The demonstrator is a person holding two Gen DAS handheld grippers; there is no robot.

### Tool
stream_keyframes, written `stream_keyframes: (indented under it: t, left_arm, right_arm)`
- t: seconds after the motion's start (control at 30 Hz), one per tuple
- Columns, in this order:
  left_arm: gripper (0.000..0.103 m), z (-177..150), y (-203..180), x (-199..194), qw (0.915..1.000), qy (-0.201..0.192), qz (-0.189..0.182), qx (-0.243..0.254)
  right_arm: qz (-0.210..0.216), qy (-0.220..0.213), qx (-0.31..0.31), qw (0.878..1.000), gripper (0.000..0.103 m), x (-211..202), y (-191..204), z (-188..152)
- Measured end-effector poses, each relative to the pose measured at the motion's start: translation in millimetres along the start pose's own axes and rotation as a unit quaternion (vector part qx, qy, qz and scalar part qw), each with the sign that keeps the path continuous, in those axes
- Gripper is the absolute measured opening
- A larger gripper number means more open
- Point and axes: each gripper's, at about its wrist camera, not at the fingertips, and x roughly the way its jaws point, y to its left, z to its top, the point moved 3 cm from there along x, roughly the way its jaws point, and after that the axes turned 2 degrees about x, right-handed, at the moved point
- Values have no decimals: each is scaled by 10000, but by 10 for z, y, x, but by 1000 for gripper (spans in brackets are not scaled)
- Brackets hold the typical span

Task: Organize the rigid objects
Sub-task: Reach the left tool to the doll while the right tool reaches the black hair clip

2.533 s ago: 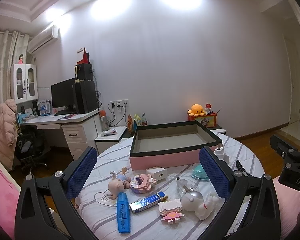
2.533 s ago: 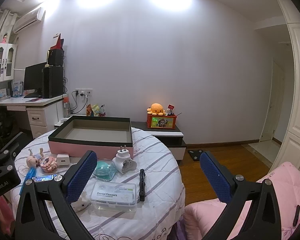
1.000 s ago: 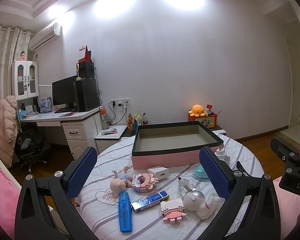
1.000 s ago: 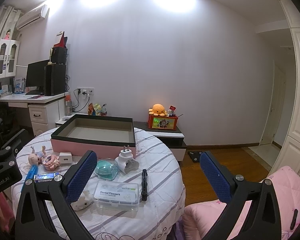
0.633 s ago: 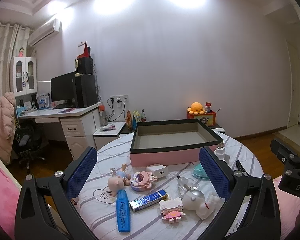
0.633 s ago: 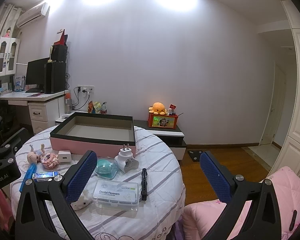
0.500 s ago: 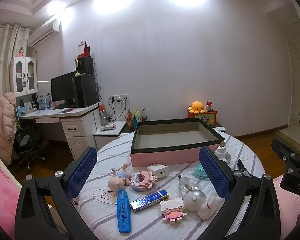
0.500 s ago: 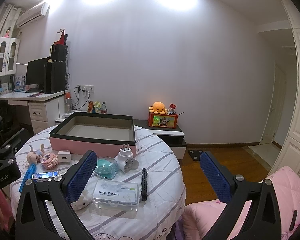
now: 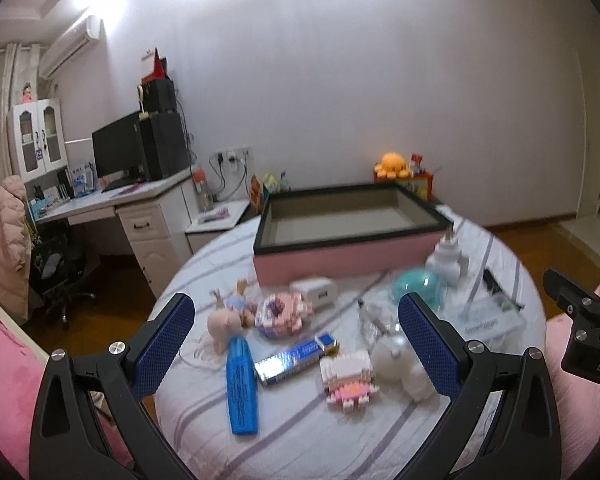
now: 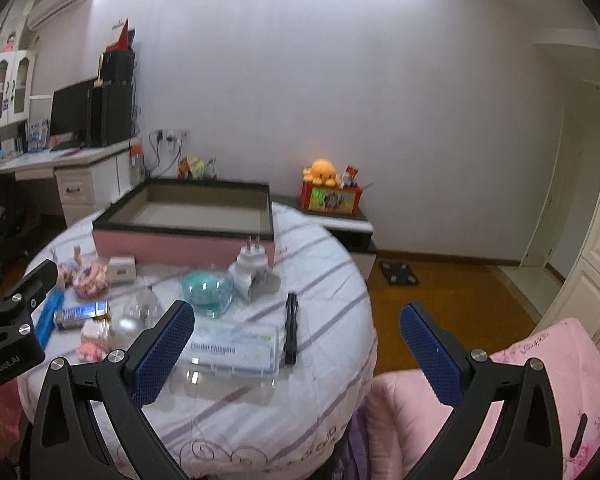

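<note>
A round table point(image 9: 300, 432) with a striped cloth holds a pink box with a black rim point(image 9: 352, 248), standing empty at the back. In front of it lie a blue highlighter point(image 9: 242, 388), a blue packet point(image 9: 296, 360), a pink block figure point(image 9: 350, 380), a doll point(image 9: 226, 318), a white charger point(image 9: 314, 292), a teal dome point(image 9: 418, 286) and a white plug point(image 9: 448, 260). My left gripper point(image 9: 296, 344) hangs open above the near items. My right gripper point(image 10: 296, 350) is open over the clear floss box point(image 10: 232, 348) and the black pen point(image 10: 291, 328). Neither holds anything.
A pink quilt point(image 10: 500, 392) lies to the right of the table and pink bedding point(image 9: 4, 360) to its left. A desk with a monitor point(image 9: 116, 156) stands at the back left. A low cabinet with an orange plush point(image 10: 324, 174) sits behind the table.
Both grippers have tipped down and come closer to the table, so the objects look larger and slightly blurred. Nothing on the table has moved. Both stay open.
</note>
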Motion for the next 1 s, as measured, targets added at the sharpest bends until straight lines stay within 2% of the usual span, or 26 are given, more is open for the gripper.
stream_keyframes:
  t: [0.27,0.47,0.6,0.83,1.0]
  left_arm:
    - [103,-352,-157,180,9967,772,-120,206]
    - [103,-562,-180,279,9926,1166,-167,301]
    - [103,-563,-105,304,9928,1172,-155,206]
    - [103,-409,145,506,9930,1156,217,98]
    - [103,-305,399,716,9912,1221,510,-24]
  right_arm:
    - [115,668,-107,9976,103,210,58,-290]
    - [135,1060,-125,9942,103,354,80,-451]
    - [154,1188,-35,9928,103,410,62,-454]
    - [67,1107,241,9935,103,482,-39,-317]
    - [-73,1268,537,9904,103,677,-185,-217]
